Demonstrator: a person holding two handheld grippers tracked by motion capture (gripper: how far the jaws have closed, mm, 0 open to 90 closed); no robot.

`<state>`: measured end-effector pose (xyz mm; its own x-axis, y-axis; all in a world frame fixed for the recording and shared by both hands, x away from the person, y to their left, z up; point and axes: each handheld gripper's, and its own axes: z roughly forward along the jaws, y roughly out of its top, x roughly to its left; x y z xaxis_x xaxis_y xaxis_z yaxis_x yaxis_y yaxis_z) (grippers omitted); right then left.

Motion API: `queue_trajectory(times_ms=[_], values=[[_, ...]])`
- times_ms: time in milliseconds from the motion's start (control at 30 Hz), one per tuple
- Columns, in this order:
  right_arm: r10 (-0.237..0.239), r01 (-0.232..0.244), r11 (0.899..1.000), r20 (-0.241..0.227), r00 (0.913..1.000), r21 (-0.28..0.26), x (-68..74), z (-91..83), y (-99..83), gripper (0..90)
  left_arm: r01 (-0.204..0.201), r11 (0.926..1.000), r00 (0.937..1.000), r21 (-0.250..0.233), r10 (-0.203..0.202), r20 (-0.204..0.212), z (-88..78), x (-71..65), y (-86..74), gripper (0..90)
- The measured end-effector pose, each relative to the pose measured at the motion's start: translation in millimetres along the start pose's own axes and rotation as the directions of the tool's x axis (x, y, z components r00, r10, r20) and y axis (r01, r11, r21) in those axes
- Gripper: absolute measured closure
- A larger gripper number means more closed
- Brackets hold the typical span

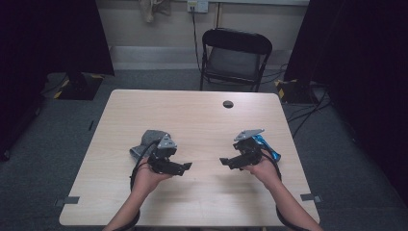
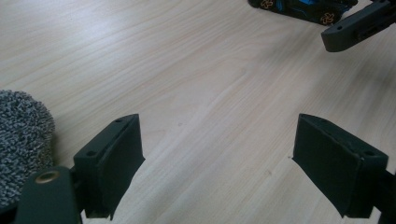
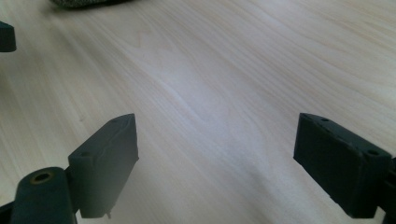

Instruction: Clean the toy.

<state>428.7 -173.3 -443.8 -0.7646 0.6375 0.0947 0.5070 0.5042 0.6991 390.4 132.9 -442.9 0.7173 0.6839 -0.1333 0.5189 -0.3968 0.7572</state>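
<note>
Nearest to the camera are my own two hands, each one holding a gripper just above the wooden table (image 1: 202, 115). My left gripper (image 1: 185, 166) has its jaws wide apart, and in the left gripper view I see between them the bare wood and nothing else. My right gripper (image 1: 226, 161) is the same: its jaws stand far apart over bare table, holding nothing. The two grippers point toward each other, with an empty piece of table between their tips. Behind my left gripper, on the side away from the jaws, lies a grey knitted cloth (image 1: 146, 142), maybe a woolly hat or a sock; I cannot tell which. In the left gripper view its fuzzy edge (image 2: 21, 140) is just beside the left jaw, apart from it. Behind my right gripper lies a blue and black toy car (image 1: 267, 147), close to the back of my hand. In the left gripper view the same car (image 2: 299, 8) shows far ahead, past the tip of the other gripper, with orange wheels. I judge that the work has not really begun: both grippers are free and in a resting pose, and neither thing is touched. The next move, I think, is a reach and a grasp. For this, one gripper must turn back toward the thing on its own side, come down with the jaws on both sides of it, and then close. The cloth is soft and will need a deep pinch; the car can roll, so the jaws should take it across its sides.
</note>
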Motion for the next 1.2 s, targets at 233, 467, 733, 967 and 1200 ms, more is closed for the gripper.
queue_trajectory(times_ms=[233,467,733,967,1200], values=[[-0.008,0.008,1.000,-0.020,0.9998,-0.010,6.4,4.5,-6.4,13.1,0.000,1.0000,0.9999,0.007,0.000,0.016,1.9,-3.8,-4.7,15.4],[-0.019,0.019,1.000,-0.026,0.9995,-0.004,10.8,6.1,-11.8,13.1,-0.003,0.9999,0.9996,0.010,0.002,0.027,2.3,-7.2,-11.4,15.4],[-0.033,0.033,0.999,-0.022,0.9992,0.011,14.5,4.4,-19.5,13.1,-0.010,0.9998,0.9989,0.020,0.009,0.047,1.4,-9.2,-20.8,15.4],[-0.040,0.041,0.999,-0.028,0.9988,0.016,17.3,2.1,-24.8,13.1,-0.025,0.9997,0.9969,0.009,0.024,0.075,-0.5,-9.6,-26.0,15.3],[-0.040,0.041,0.999,-0.037,0.9985,0.021,17.9,-1.2,-30.7,13.1,-0.042,0.9990,0.9957,0.017,0.041,0.084,-5.1,-12.3,-29.3,15.4]])
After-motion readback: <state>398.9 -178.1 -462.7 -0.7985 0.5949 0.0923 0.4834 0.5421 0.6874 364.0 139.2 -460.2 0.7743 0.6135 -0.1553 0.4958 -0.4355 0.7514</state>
